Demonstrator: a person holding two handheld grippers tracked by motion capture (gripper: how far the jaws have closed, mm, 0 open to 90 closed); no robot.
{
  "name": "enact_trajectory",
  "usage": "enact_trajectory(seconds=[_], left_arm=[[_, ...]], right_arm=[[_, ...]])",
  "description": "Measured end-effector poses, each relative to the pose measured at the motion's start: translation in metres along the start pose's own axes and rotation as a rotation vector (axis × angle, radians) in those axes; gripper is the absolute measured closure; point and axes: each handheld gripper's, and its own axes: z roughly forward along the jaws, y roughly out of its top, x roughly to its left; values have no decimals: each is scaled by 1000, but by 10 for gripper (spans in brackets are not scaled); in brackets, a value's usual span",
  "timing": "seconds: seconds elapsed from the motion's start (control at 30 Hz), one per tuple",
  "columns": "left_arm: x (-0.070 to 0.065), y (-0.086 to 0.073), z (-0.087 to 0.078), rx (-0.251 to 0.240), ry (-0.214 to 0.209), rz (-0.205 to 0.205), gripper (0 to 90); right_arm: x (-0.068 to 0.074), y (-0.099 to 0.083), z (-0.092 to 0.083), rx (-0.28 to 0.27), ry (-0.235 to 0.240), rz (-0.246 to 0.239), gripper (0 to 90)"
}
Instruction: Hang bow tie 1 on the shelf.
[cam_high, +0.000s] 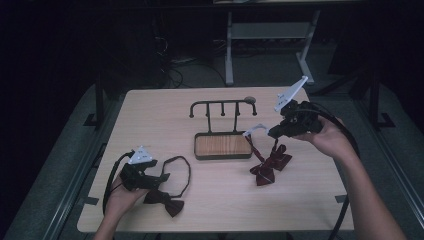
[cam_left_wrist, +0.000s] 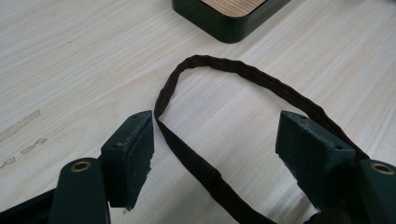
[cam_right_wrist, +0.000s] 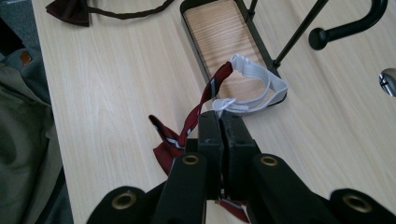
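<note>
So the right gripper has its jaws pressed together on the strap of the red striped bow tie, right where the red band meets the white elastic loop, and the bow end droops down to the table just right of the wooden-bottomed tray of the little black hook rack. Over on the near left side, the left gripper sits low with its jaws spread wide on either side of the dark brown bow tie's neck loop, not pinching anything, and that tie lies flat on the table.
</note>
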Motion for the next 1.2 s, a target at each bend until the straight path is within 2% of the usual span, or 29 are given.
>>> enact_trajectory(seconds=[0.43,0.9,1.2], left_arm=[[0,0,0,-2,0,0,285],[0,0,0,-1,0,2,285],[0,0,0,-2,-2,3,285]], right_arm=[[1,13,-7,-2,-8,-12,872],[-5,28,-16,-18,-31,-15,872],[0,36,-19,-21,-37,-35,872]])
